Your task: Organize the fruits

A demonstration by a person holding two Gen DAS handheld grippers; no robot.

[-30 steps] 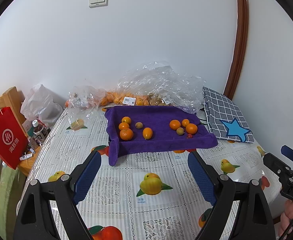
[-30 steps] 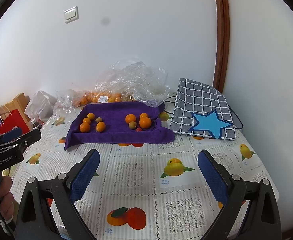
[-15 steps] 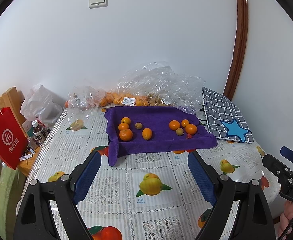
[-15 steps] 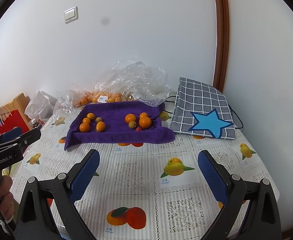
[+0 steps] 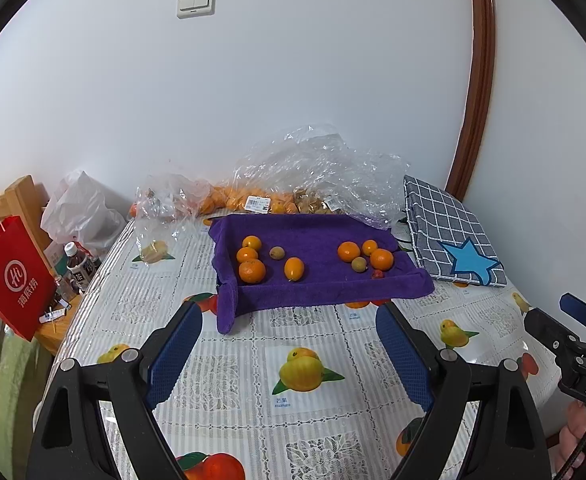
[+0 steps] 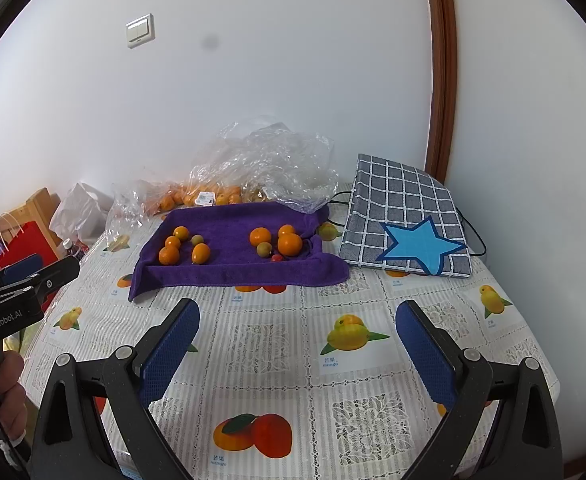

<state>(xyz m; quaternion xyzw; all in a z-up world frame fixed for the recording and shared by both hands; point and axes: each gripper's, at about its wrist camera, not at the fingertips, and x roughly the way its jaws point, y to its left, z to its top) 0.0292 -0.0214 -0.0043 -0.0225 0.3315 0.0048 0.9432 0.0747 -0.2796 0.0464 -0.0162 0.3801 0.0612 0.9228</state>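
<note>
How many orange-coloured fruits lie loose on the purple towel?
7. Four sit in the left cluster on the purple towel, one of them oval; three in the right cluster. The bagged ones behind are not counted.

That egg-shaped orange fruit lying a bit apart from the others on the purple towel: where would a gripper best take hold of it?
Across its narrow middle. The oval orange fruit lies with bare purple towel on both sides, and the small greenish fruit sits behind it. So I would bring the open left gripper down from the front and above, one finger on each long flank.
</note>
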